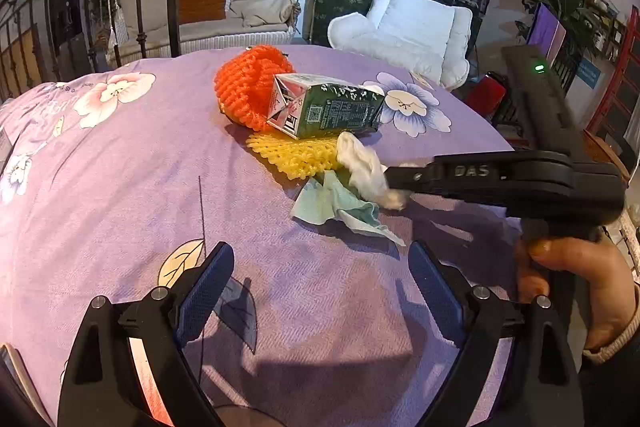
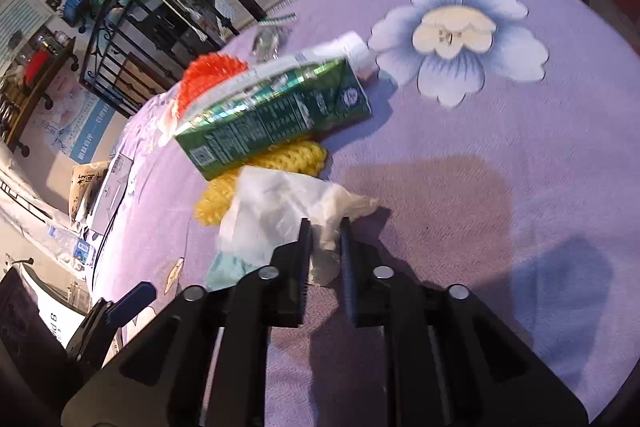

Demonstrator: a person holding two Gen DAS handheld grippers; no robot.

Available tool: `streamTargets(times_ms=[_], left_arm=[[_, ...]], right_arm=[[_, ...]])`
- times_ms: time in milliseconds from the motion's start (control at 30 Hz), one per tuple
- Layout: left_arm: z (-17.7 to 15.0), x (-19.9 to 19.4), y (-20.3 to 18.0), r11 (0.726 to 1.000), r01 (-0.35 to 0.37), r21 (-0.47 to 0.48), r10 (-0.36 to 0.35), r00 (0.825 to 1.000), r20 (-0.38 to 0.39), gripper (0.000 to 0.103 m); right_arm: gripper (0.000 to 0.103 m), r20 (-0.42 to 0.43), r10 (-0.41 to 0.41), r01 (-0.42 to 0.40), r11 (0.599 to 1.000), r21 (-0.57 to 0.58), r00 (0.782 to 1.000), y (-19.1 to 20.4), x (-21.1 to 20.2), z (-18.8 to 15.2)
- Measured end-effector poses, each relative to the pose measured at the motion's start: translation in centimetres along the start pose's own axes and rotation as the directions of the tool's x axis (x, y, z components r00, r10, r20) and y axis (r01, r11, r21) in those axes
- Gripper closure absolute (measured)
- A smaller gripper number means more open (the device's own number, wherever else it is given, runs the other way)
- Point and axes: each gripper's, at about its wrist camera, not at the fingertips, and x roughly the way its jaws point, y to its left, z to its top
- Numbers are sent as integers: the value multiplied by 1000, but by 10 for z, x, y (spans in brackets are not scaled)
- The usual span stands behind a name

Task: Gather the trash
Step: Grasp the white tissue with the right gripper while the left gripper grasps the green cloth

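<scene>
Trash heaped around a green carton lying on its side on the purple flowered cloth; orange foam net touching its far-left end, yellow foam net tucked under its near edge, pale green tissue flat on the cloth nearer than the yellow net; white crumpled tissue nearest the carton's near side, pinched by the right gripper, fingers nearly together on a fold of it, seen from the side as a black body reaching in from the right; right hand wrapped on the handle below; left gripper nearer than the whole heap, blue pads wide apart, nothing between them, bare cloth beneath; broad open cloth left of the carton and to its right around the printed blue flower; cloth edge curving away beyond the carton, white cushion past that edge
</scene>
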Motion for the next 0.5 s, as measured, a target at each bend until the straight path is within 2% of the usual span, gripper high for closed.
streamTargets(times_ms=[167,400,500], left_arm=[[8,11,-1,1000,23,1,-23,1000,-22,16],[21,33,-7,999,32,8,-32,998,-63,28],[23,42,-8,999,43,-2,-43,995,-92,38]], right_arm=[[91,126,-24,33,997,-68,992,11,-37,-2],[91,247,-83,118,985,-127,965,12,-79,-14],[91,271,-93,132,982,-131,958,7,-92,-21]])
